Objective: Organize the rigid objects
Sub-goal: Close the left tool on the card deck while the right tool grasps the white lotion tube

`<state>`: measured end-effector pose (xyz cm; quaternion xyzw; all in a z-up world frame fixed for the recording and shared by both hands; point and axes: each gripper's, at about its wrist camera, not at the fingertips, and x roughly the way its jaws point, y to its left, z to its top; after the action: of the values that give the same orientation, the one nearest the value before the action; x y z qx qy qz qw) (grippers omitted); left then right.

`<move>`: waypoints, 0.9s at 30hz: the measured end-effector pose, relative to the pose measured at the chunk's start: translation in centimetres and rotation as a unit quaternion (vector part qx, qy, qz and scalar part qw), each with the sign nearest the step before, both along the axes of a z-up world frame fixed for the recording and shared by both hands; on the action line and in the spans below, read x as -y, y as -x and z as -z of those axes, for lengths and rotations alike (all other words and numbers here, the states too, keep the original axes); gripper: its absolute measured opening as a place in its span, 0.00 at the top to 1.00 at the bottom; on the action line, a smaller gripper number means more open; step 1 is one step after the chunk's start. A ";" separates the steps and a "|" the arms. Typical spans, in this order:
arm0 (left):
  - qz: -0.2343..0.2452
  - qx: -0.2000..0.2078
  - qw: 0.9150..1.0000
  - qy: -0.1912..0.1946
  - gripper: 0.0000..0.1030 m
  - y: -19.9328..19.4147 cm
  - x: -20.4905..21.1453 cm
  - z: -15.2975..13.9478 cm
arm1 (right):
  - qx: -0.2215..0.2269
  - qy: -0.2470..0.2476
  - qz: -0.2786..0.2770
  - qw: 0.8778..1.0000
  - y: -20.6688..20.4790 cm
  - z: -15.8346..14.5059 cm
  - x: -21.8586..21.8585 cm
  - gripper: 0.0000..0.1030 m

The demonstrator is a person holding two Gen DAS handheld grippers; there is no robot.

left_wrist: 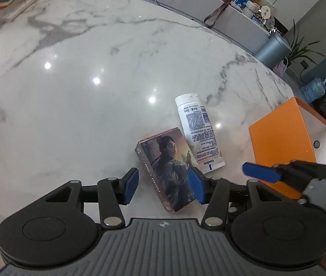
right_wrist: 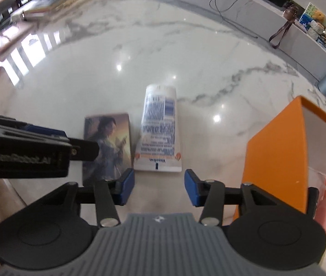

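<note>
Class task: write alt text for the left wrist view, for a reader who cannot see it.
The left gripper hovers open around an illustrated card box lying on a marble table, beside a white Vaseline tube. To the right, an open orange box stands with the right gripper's blue finger in front.

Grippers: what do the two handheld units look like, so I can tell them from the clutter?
Both match: left gripper and right gripper have blue pads on black linkage arms with silver pivot pins, round black discs and a ribbed grey body. The left one's side carries pale lettering.
</note>
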<state>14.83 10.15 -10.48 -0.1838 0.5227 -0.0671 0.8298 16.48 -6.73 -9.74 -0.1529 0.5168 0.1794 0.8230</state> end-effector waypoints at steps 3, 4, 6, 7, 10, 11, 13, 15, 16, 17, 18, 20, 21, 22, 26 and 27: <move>0.005 -0.002 1.000 0.011 0.42 0.0 0.0 0.4 | -0.007 -0.008 -0.004 1.000 0.0 0.4 0.0 0.55; 0.005 -0.005 1.000 0.011 0.42 0.0 0.0 0.5 | -0.006 -0.010 -0.007 1.000 0.0 0.4 -0.2 0.56; 0.008 -0.008 1.000 0.010 0.42 0.0 0.2 0.7 | -0.010 -0.011 -0.015 1.000 0.2 0.4 -0.5 0.56; 0.009 -0.008 1.000 0.011 0.42 -0.1 0.3 0.7 | -0.013 -0.014 -0.018 1.000 0.4 0.4 -0.7 0.56; 0.012 -0.009 1.000 0.013 0.42 -0.2 0.5 0.8 | -0.026 -0.029 -0.028 0.999 0.9 0.4 -1.3 0.56; 0.012 -0.011 1.000 0.013 0.42 -0.1 0.5 0.9 | -0.029 -0.035 -0.031 0.998 1.1 0.4 -1.4 0.56; 0.014 -0.016 1.000 0.010 0.42 -0.4 0.7 1.2 | -0.033 -0.040 -0.041 0.998 1.4 0.5 -1.8 0.56; 0.014 -0.015 1.000 0.000 0.42 -0.4 0.9 1.3 | -0.031 -0.035 -0.048 0.998 1.6 0.4 -2.0 0.56; 0.016 -0.013 1.000 -0.004 0.42 -0.4 1.0 1.3 | -0.028 -0.030 -0.048 0.998 1.7 0.3 -2.0 0.56; 0.017 -0.011 1.000 -0.004 0.41 -0.3 1.0 1.2 | -0.024 -0.025 -0.048 0.998 1.7 0.2 -2.0 0.56; 0.019 -0.008 1.000 -0.003 0.40 -0.3 1.0 1.2 | -0.019 -0.018 -0.045 0.999 1.6 0.1 -1.8 0.56; 0.018 -0.007 1.000 0.001 0.37 -0.2 0.9 1.2 | -0.011 -0.008 -0.034 0.999 1.4 -0.1 -1.1 0.56; 0.017 -0.007 1.000 0.003 0.37 -0.3 1.0 1.2 | -0.010 -0.002 -0.028 1.000 1.1 -0.2 -0.7 0.56; 0.017 -0.008 1.000 0.005 0.37 -0.3 1.0 1.2 | -0.010 0.004 -0.020 1.000 0.9 0.0 -0.3 0.57; 0.014 -0.006 1.000 0.012 0.34 -0.3 1.3 1.4 | -0.017 0.019 0.000 1.000 0.3 1.0 0.7 0.68; 0.013 -0.006 1.000 0.013 0.33 -0.4 1.4 1.5 | -0.019 0.017 0.001 1.000 0.2 1.2 0.7 0.68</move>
<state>15.26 8.74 -11.93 -0.1884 0.5287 -0.0834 0.8234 16.29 -7.45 -10.99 -0.1628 0.5358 0.1721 0.8104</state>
